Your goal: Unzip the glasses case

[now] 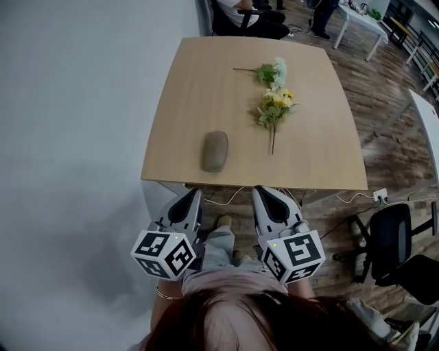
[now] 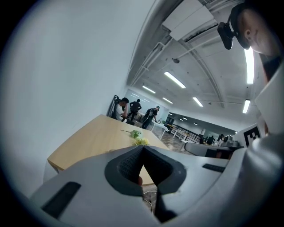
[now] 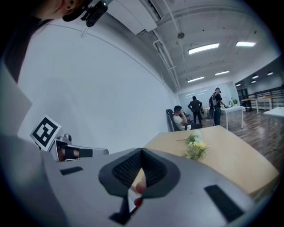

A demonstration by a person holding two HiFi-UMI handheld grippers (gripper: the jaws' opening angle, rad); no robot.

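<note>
Two tools show in the head view: left gripper (image 1: 191,199) and right gripper (image 1: 262,195) hang just off the table (image 1: 185,89), where the glasses case (image 1: 215,151) lies untouched near the table's front edge. Left gripper view: jaws pressed together, empty. Right gripper view: likewise. This looks like the approach step; next they likely must spread to steady the case and pinch its zip.

The glasses case (image 1: 215,151) is lying on the table (image 1: 192,89), close to its near edge and left of the middle; a flower bunch (image 1: 274,110) is lying to the case's right and a little farther back, apart from it; a second flower bunch (image 1: 271,72) is lying just behind the first; the left gripper (image 1: 193,195) and the right gripper (image 1: 261,192) are hovering side by side before the near edge, short of the table; an office chair (image 1: 387,236) is standing on the floor to the right; a person (image 1: 250,17) is sitting behind the far edge.
</note>
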